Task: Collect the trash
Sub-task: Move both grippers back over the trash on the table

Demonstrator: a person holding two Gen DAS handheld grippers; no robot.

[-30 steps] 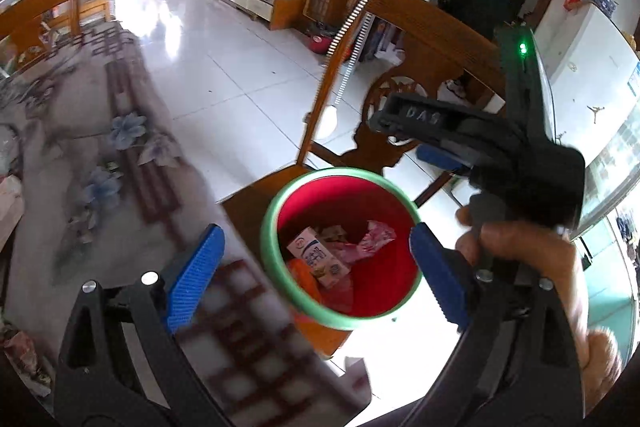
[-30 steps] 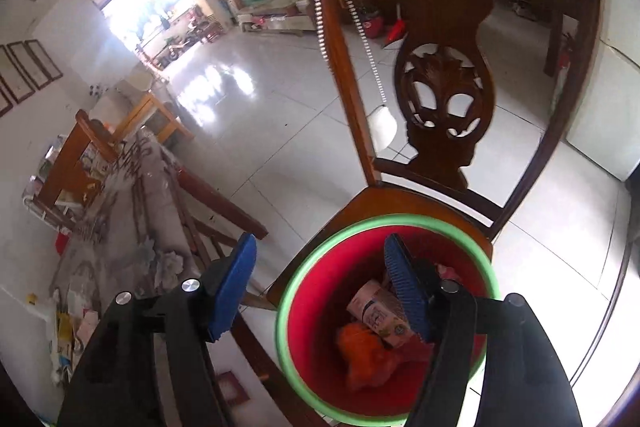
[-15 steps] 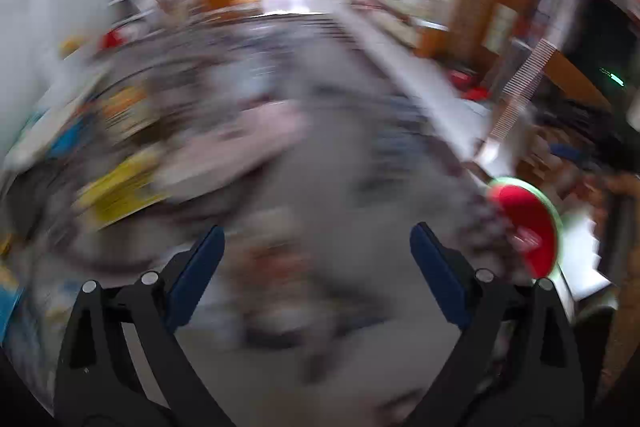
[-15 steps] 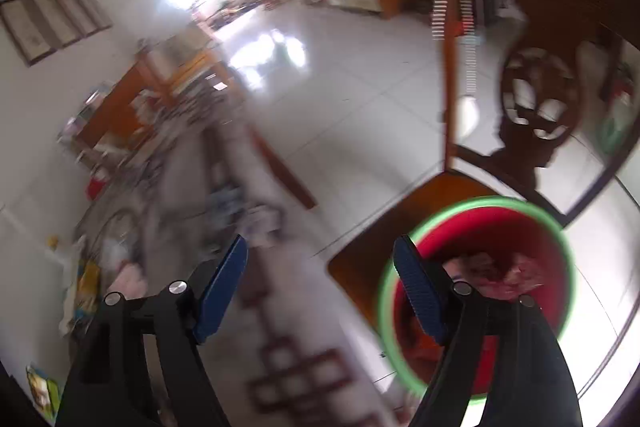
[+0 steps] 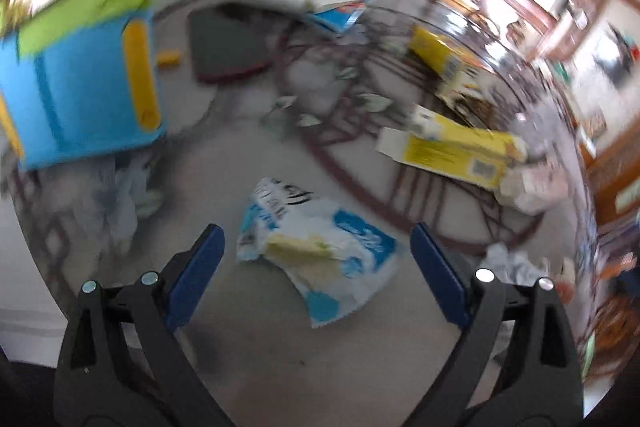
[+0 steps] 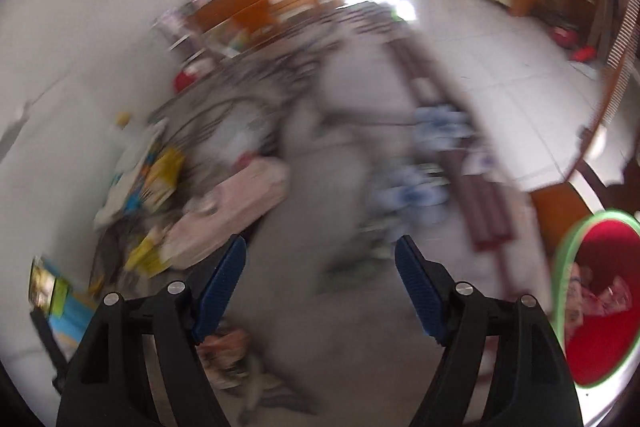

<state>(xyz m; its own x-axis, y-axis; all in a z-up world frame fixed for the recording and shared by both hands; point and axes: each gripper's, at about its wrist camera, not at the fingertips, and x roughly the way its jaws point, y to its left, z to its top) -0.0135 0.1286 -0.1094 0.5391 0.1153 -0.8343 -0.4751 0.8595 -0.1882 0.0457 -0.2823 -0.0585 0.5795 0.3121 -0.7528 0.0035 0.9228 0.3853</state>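
Right wrist alone shows red bin

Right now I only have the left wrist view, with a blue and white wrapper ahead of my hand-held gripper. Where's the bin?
Observer: The red bin with a green rim sits at the right edge of the right wrist view.
Operator: Anything in it?
Observer: Yes, pink crumpled wrappers lie inside.
Operator: Is the other one free?
Observer: The right hand-held gripper is open, with nothing between its fingers.
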